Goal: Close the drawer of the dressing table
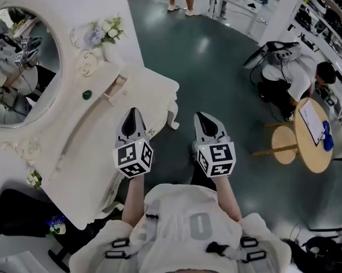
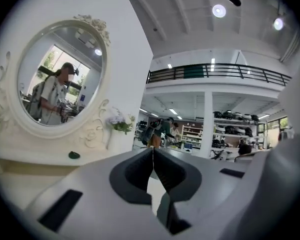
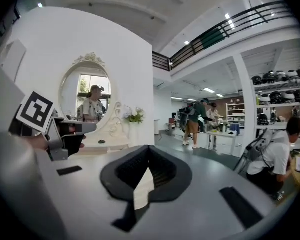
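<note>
The white dressing table (image 1: 97, 147) stands at the left, with an oval mirror (image 1: 20, 67), a bunch of flowers (image 1: 105, 33) and a small green thing (image 1: 87, 94) on its top. Its drawer front lies under the top's near edge, so I cannot tell how it stands. My left gripper (image 1: 132, 114) is shut and empty, level, over the table's front edge. My right gripper (image 1: 204, 117) is shut and empty over the floor just right of the table. In the left gripper view the left gripper (image 2: 152, 149) points past the mirror (image 2: 60, 76). The right gripper (image 3: 148, 146) faces the table (image 3: 110, 145).
A person sits on a chair at a round wooden table (image 1: 314, 147) at the right. Other people stand by a desk (image 1: 233, 1) at the far end. A black bag (image 1: 17, 212) lies by the dressing table's near left. Grey-green floor (image 1: 216, 67) stretches ahead.
</note>
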{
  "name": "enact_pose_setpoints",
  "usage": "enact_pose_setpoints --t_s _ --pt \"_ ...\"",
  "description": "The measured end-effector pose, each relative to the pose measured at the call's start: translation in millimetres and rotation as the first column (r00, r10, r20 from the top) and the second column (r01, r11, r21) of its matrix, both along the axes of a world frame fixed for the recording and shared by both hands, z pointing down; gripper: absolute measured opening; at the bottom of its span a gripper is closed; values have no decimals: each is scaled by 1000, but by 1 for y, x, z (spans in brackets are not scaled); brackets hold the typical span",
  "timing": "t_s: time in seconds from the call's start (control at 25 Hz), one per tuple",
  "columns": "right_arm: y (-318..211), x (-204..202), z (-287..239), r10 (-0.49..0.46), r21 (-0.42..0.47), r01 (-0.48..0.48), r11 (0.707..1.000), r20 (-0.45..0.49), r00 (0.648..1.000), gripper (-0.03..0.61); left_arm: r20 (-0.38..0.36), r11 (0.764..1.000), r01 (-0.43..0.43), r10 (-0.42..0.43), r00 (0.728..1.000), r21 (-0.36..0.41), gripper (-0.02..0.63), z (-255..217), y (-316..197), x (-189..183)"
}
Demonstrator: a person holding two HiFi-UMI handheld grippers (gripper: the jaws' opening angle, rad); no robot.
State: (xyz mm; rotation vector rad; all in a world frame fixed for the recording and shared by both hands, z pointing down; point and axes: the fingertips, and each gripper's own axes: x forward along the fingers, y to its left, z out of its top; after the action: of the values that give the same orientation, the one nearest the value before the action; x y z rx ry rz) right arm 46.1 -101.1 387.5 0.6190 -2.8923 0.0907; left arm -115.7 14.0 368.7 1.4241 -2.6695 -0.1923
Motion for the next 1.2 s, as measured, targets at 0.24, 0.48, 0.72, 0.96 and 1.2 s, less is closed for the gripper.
enact_pose_setpoints --t_s 0.24,0.48,0.72,0.96,1.2 --pt "-15 -78 -7 -210 14 209 978 13 978 8 3 975 222 -222 975 -12 20 -3 22 -44" --pt "-35 -159 -20 -465 47 464 885 11 885 8 -14 870 492 -493 870 -22 20 -6 39 -74" --pt "-69 -216 -28 -602 91 598 796 16 798 8 5 758 652 -652 758 -15 20 -10 24 -91" --pt "-95 -252 -17 -702 76 699 711 18 712 8 16 653 757 -757 653 -8 20 -5 4 -100" --pt "-111 -272 -2 -744 31 743 668 18 668 8 37 596 802 -802 597 -31 20 -2 -13 -98"
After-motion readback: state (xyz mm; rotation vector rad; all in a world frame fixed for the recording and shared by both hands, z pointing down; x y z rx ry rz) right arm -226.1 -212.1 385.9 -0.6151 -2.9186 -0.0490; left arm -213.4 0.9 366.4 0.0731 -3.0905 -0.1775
